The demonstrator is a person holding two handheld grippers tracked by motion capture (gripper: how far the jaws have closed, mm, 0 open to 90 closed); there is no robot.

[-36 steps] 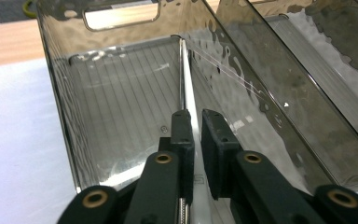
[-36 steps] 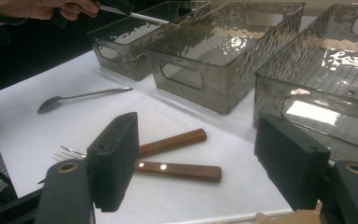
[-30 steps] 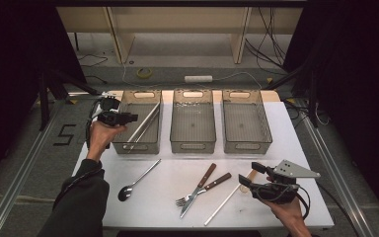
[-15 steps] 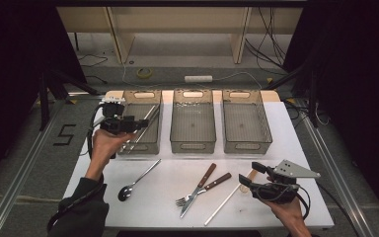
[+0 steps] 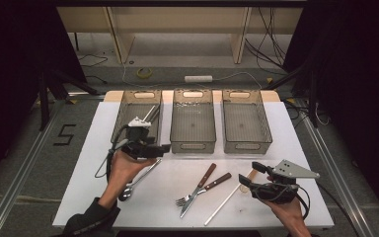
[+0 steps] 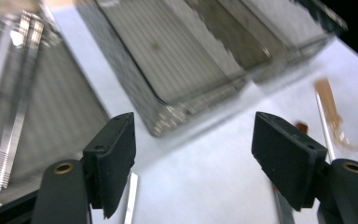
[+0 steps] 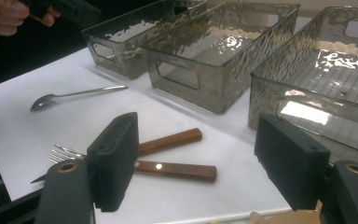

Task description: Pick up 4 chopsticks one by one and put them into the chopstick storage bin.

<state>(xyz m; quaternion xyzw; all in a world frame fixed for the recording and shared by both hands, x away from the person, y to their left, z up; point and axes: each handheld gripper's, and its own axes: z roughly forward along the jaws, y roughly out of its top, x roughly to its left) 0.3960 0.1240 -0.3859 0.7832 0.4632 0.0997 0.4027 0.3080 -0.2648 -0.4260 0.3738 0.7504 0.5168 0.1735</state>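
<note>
The spoon (image 5: 137,181) lies on the white table (image 5: 89,163) just under my left hand, the next piece to sort, so my left gripper (image 5: 162,148) hangs above it by the left bin (image 5: 137,118). Metal utensils already lie in that bin. Its jaws have just been opening and stand apart with nothing between them. The fork (image 5: 201,190), knife (image 5: 197,190) and a long rod (image 5: 227,200) wait mid-table. My right gripper (image 5: 241,180) rests near them, jaws apart and empty, ready for its turn.
</note>
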